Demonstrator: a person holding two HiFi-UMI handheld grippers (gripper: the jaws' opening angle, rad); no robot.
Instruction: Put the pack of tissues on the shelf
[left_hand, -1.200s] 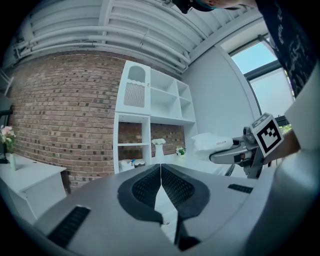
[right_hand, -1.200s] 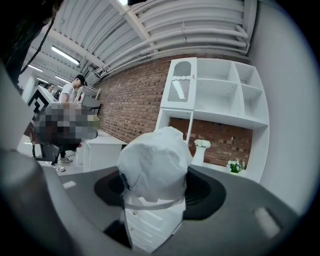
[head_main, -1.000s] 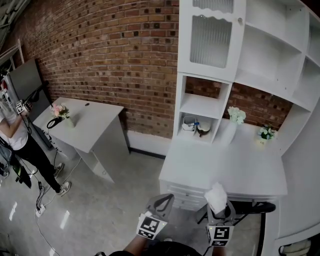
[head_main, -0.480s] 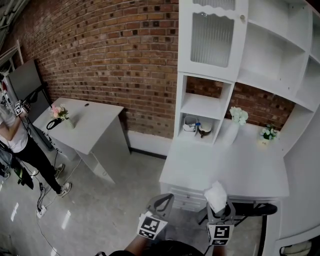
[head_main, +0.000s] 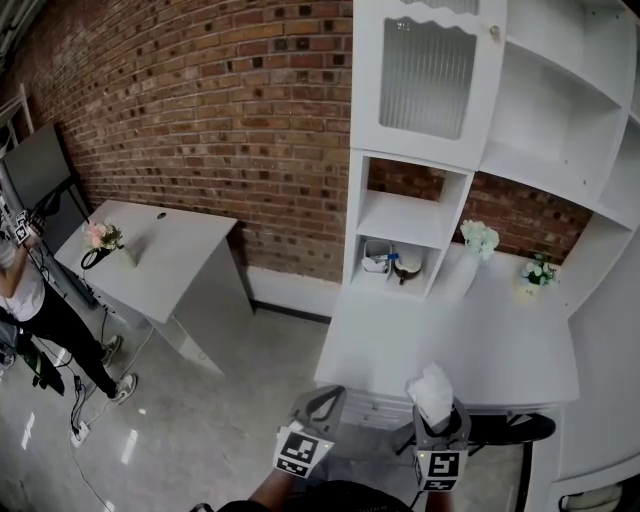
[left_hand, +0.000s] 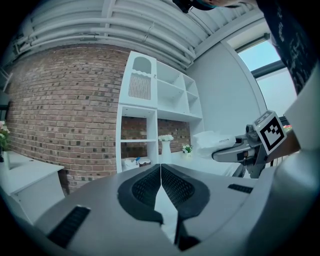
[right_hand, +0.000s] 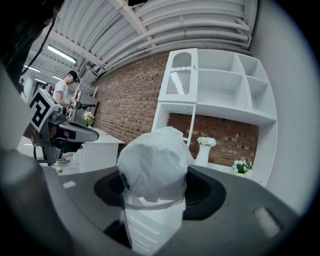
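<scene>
White pack of tissues (right_hand: 152, 170): crinkled plastic wrap, standing upright between the jaws of the right gripper (head_main: 436, 408); we see its top bulging above the jaw tips.
right gripper: clenched on the pack, with a pad pressed against each side.
left gripper (left_hand: 160, 166): jaws closed together, tips meeting, nothing between them. In the head view it sits just left of the right gripper.
pack location: held in the air near the front edge of the desk (head_main: 450, 340), on no shelf board. We cannot tell whether it is over the desk top or short of it.
shelf unit (head_main: 540, 130): white, with open compartments rising above the desk on the right.
cabinet door (head_main: 428, 75): ribbed pane, closed, at the upper left of the shelf unit.
cubbies (head_main: 400, 215): two, stacked under the door. The lower one holds small vessels (head_main: 392, 262), too small for us to name.
vase (head_main: 478, 240): white flowers, on the desk just right of the cubbies.
small plant (head_main: 535, 270): on the desk, further right, near the side upright.
brick wall (head_main: 200, 110): red-brown, behind the desk and shelf unit.
side table (head_main: 165, 250): white, against the wall at left, with pink flowers (head_main: 98, 236) on its far end.
person (head_main: 25, 300): at the left edge of the head view, in a white top and dark trousers.
</scene>
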